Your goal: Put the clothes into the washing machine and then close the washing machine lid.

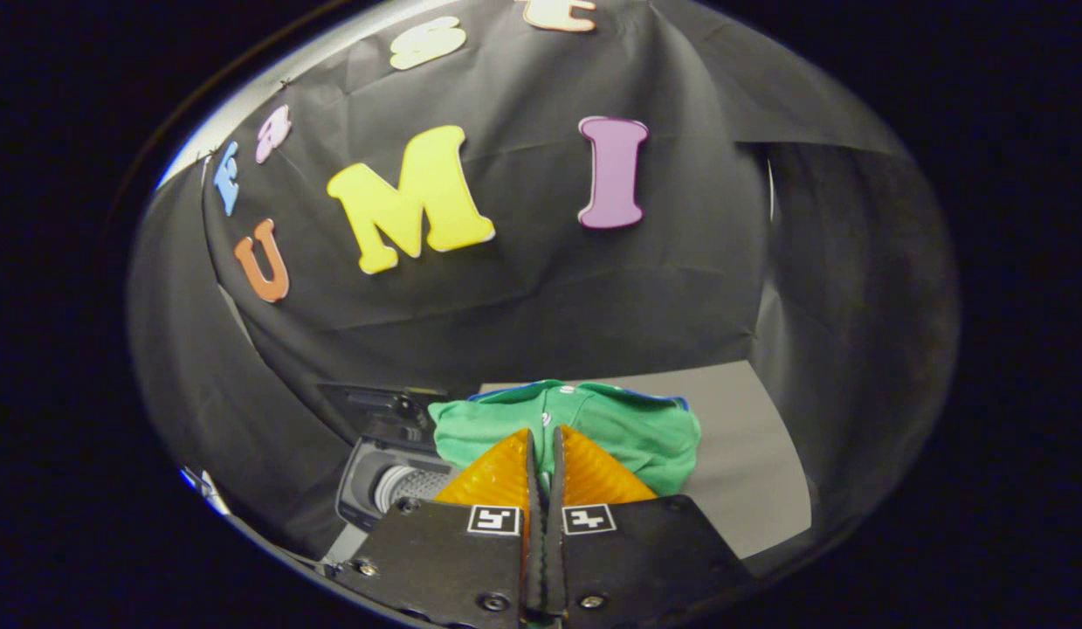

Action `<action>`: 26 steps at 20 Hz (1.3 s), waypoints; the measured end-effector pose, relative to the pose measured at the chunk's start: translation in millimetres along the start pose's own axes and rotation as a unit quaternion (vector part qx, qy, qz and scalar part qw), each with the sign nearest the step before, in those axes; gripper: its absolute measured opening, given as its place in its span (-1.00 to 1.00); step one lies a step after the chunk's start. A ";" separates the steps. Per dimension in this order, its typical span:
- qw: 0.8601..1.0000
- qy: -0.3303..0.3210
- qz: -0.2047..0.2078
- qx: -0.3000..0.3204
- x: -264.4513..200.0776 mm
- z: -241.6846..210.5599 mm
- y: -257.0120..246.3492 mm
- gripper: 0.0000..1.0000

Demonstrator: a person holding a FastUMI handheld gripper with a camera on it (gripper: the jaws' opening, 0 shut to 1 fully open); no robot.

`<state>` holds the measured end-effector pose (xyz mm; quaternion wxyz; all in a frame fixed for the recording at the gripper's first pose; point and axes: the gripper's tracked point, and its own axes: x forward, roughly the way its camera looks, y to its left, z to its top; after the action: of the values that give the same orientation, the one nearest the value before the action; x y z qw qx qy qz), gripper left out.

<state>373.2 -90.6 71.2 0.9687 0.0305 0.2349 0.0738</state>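
Observation:
My gripper (542, 430) is shut on a green garment (628, 428) with a blue trim along its far edge. The cloth bunches up right at the fingertips and hangs ahead of them, spreading to both sides. Left of the fingers and lower down stands a small toy washing machine (366, 489). Its dark lid (375, 404) is raised at the back, and the ribbed drum opening (411, 486) shows beneath it. The garment's left edge hangs close to the raised lid.
A grey tabletop (750, 454) stretches to the right behind the garment. Black cloth walls close the booth at the back and on both sides.

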 end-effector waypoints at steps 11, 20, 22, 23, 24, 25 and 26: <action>0.995 -0.026 0.085 -0.036 -13.6 30.0 103.9 -0.91; 0.984 -0.007 0.171 -0.052 10.7 16.0 200.6 -0.90; 0.981 0.000 0.186 -0.060 17.2 10.7 218.4 -0.91; 0.979 0.004 0.195 -0.062 19.6 7.4 229.2 -0.90; 0.977 0.008 0.203 -0.063 22.6 5.2 239.5 -0.91; 0.975 0.011 0.211 -0.067 25.2 3.6 248.2 -0.90; 0.974 0.012 0.217 -0.071 28.3 1.4 256.4 -0.90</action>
<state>365.8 167.0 83.7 0.9265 0.0105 0.2282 0.2990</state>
